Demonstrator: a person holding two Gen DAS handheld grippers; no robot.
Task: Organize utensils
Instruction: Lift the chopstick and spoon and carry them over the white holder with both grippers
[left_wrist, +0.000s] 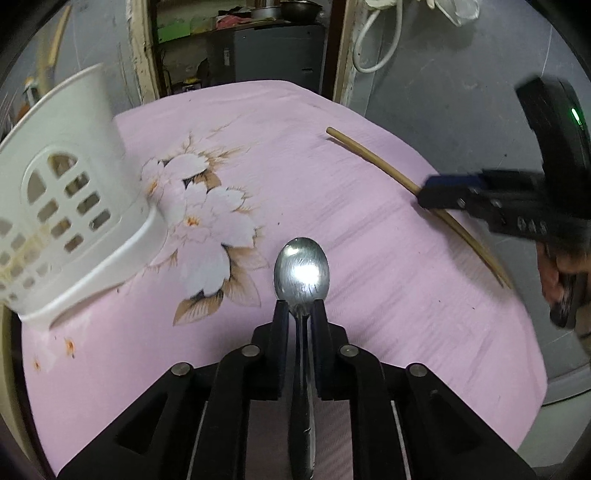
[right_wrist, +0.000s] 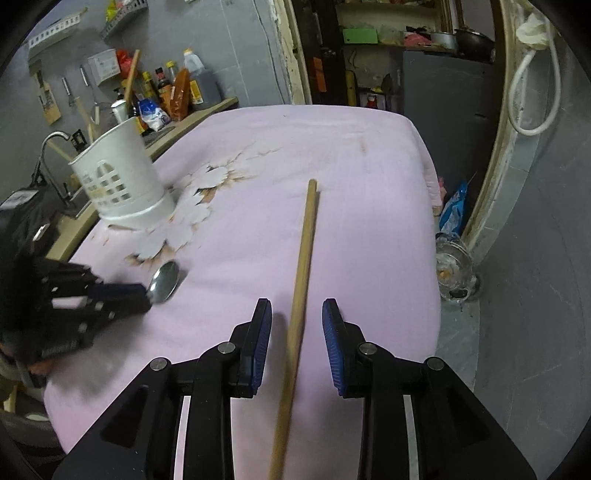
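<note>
A pink cloth with a printed white-and-tan flower pattern (right_wrist: 351, 155) covers the table and fills most of both views. On it, toward the far left side, stands a white plastic utensil holder with a perforated arched panel and a flared base (right_wrist: 122, 181); in the left wrist view it looms large at the left edge (left_wrist: 70, 199), upright on the cloth and apart from both utensils.

The left gripper (left_wrist: 301, 308) points down at the cloth, its black jaws set narrowly to either side of the neck of a shiny metal spoon (left_wrist: 301, 269). The spoon's bowl sticks out ahead of the fingertips, hollow side up, and its handle runs back between the jaws. Small gaps show at the neck, so I cannot tell whether the pads press on it.

The right gripper (right_wrist: 297, 314) has its jaws spread, the blue pads (right_wrist: 332, 332) clear on both sides of a long tan wooden chopstick (right_wrist: 304, 254). The chopstick lies on the cloth, passing between the jaws and reaching out toward the far edge of the table.
</note>
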